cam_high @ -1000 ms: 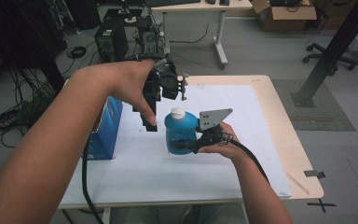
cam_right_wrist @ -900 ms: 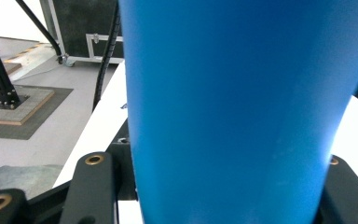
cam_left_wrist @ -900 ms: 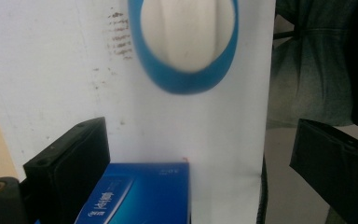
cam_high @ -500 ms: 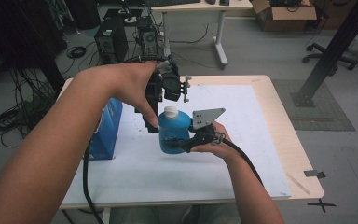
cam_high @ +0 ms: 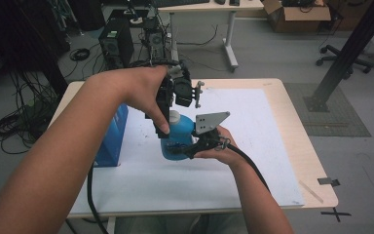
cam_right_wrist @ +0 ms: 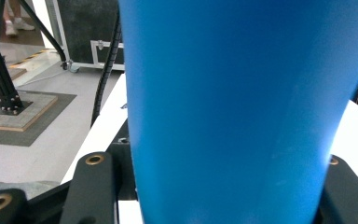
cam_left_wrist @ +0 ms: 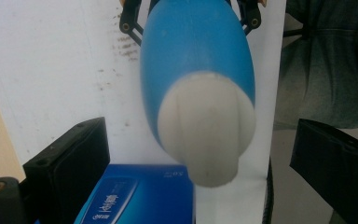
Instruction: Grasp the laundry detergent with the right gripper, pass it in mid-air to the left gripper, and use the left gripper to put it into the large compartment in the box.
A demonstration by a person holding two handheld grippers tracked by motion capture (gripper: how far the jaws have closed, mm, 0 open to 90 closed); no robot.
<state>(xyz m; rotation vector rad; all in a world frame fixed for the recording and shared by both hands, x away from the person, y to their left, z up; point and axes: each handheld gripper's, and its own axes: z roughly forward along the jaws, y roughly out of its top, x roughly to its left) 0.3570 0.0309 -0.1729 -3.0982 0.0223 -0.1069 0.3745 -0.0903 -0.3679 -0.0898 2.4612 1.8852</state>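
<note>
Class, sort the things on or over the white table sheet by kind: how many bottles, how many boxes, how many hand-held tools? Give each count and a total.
Blue plastic bottle with a white cap: 1
Blue cardboard box: 1
Black two-jaw hand-held tools: 2, the left tool over the cap and the right tool clamped on the bottle's body
Total: 4

A blue bottle [cam_high: 177, 139] with a white cap [cam_left_wrist: 204, 130] stands upright, seemingly lifted just off the tabletop [cam_high: 253, 126], near its middle.
</note>
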